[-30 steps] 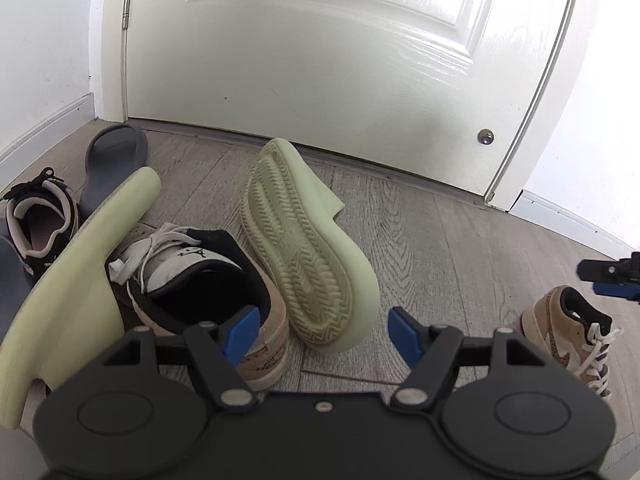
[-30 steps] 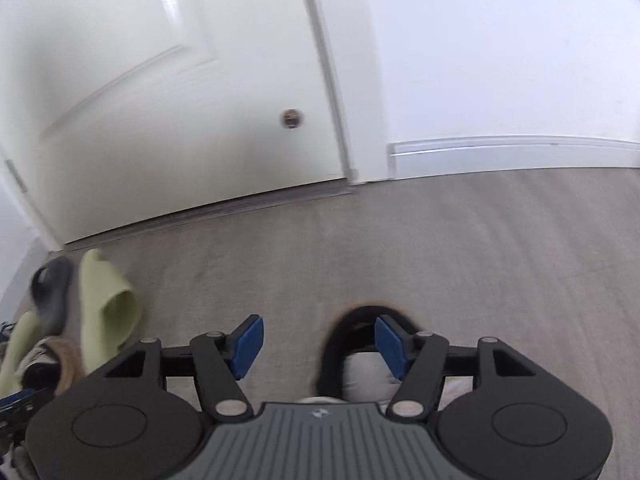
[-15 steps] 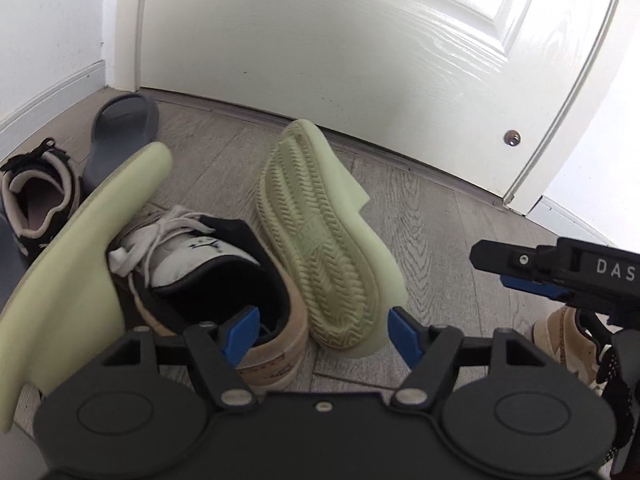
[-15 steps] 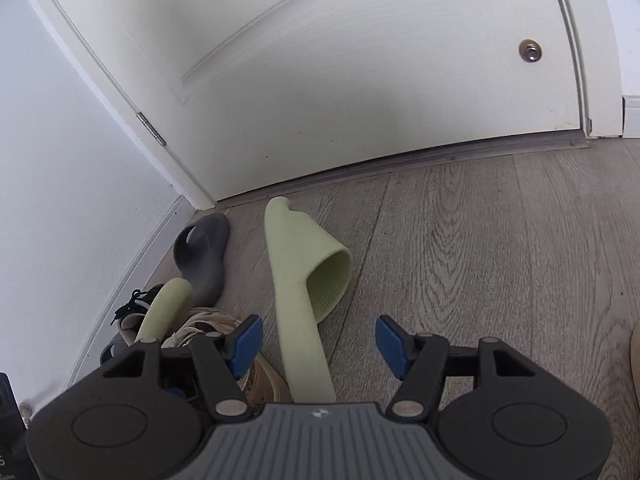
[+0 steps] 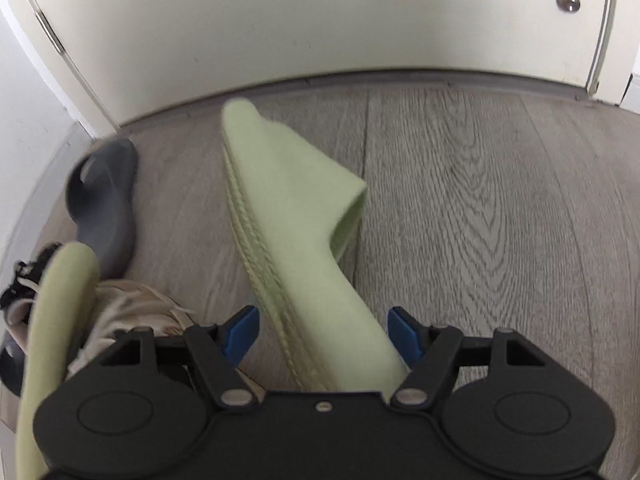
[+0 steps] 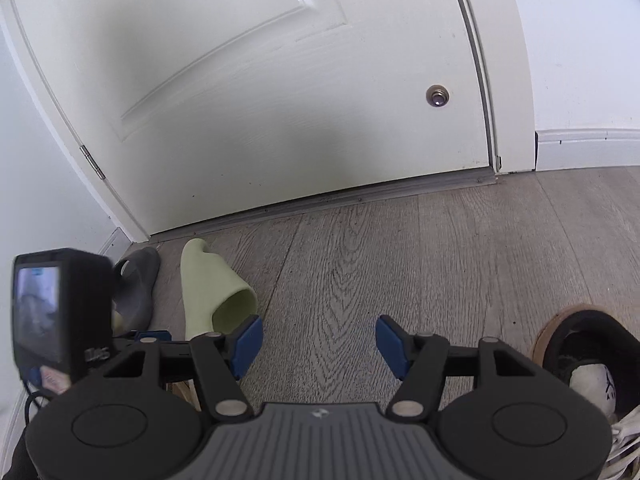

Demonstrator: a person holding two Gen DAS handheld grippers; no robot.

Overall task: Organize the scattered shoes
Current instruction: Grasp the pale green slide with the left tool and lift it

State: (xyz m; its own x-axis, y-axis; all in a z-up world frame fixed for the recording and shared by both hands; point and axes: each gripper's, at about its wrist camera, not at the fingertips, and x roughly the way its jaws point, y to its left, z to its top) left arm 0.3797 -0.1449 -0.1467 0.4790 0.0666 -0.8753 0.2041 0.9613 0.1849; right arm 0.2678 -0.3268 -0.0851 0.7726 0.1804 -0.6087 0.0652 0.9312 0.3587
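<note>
the left gripper [image 5: 322,336] has just been closing its jaws around the heel of the green foam slide [image 5: 296,216], lying on its side near the door [image 5: 320,12]; pads not yet pressing. it looks light and squashy, so pinch the sole edge. the right gripper [image 6: 318,340] gapes empty.

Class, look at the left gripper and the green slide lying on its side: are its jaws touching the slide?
Cannot tell. In the left wrist view the green slide lies between the left gripper jaws, which have just been closing; contact is unclear.
</note>
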